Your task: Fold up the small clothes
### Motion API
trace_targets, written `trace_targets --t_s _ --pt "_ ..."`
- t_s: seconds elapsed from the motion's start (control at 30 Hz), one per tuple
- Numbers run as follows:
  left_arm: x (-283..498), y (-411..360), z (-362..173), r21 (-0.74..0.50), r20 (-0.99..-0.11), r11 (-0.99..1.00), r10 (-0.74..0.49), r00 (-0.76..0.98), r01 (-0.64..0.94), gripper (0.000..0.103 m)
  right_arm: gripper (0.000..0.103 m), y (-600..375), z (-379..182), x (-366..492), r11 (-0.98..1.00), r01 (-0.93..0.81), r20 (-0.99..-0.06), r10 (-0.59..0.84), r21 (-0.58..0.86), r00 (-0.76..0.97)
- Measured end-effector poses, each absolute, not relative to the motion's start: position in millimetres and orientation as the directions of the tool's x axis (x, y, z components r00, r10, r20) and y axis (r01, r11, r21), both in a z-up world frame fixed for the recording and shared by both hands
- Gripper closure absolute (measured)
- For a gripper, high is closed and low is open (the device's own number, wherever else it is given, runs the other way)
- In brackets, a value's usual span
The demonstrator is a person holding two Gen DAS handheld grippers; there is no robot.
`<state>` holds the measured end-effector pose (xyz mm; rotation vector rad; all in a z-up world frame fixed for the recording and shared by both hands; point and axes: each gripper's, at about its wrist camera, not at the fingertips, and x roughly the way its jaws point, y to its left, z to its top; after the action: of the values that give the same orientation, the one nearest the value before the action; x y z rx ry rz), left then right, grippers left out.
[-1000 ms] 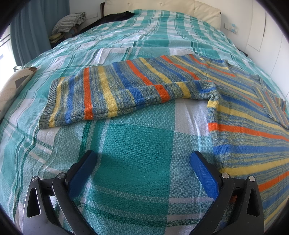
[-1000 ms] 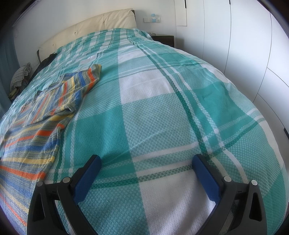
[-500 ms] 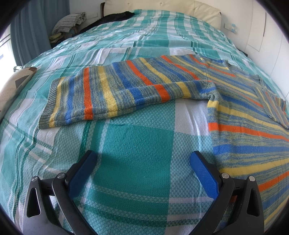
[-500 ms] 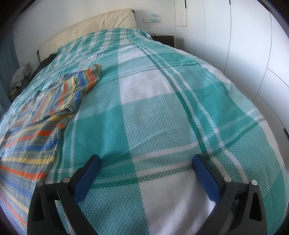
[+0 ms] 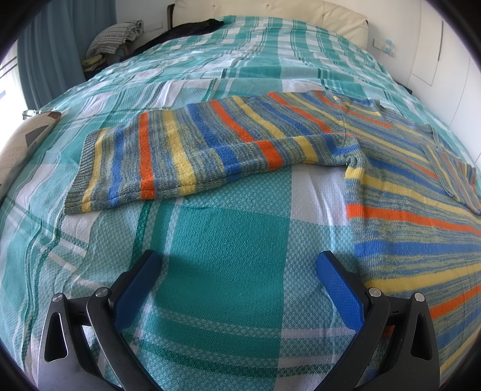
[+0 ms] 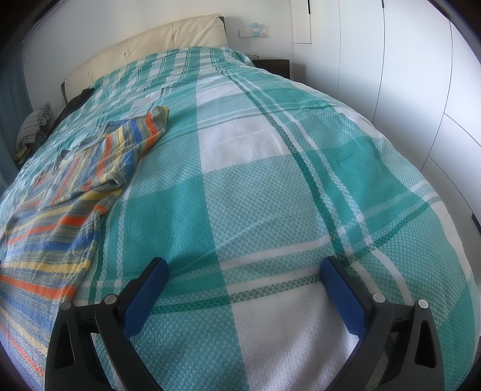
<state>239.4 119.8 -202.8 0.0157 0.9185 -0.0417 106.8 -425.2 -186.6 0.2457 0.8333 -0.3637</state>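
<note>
A striped knit sweater [image 5: 405,192] in blue, yellow, orange and grey lies flat on the bed. Its left sleeve [image 5: 186,150] stretches out to the left in the left wrist view. The right sleeve looks folded over the body at the far right. My left gripper [image 5: 240,264] is open and empty, hovering over bare bedspread in front of the sleeve, just left of the sweater's body. In the right wrist view the sweater [image 6: 60,210] lies at the left. My right gripper [image 6: 243,270] is open and empty over bedspread to the sweater's right.
The bed has a teal and white plaid bedspread [image 6: 270,165] and a cream headboard [image 5: 270,15]. Dark clothes [image 5: 186,30] and a folded blanket [image 5: 117,36] lie at the far left corner. White wardrobe doors [image 6: 405,75] stand along the bed's right side.
</note>
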Motion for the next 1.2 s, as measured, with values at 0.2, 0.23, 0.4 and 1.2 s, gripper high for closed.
trace_targets --t_s 0.2,0.23,0.4,1.2 --pt "239.4 119.8 -202.8 -0.004 -0.795 0.999 -0.029 0.606 0.043 0.0 0.003 -425.2 -186.2 106.5 0.911 0.407 -0.757 -0.217 0.071 0.617" --pt "239.4 119.8 -202.8 -0.004 -0.795 0.999 -0.029 0.606 0.043 0.0 0.003 -425.2 -186.1 106.5 0.911 0.407 -0.757 -0.216 0.072 0.617" --pt "239.4 119.8 -202.7 -0.004 -0.795 0.999 -0.029 0.606 0.043 0.0 0.003 -425.2 -186.5 106.6 0.911 0.407 -0.757 -0.217 0.071 0.617" --pt "239.3 120.1 -202.5 -0.004 -0.795 0.999 -0.029 0.606 0.043 0.0 0.001 -425.0 -187.1 112.0 0.909 0.417 -0.769 -0.257 0.013 0.586"
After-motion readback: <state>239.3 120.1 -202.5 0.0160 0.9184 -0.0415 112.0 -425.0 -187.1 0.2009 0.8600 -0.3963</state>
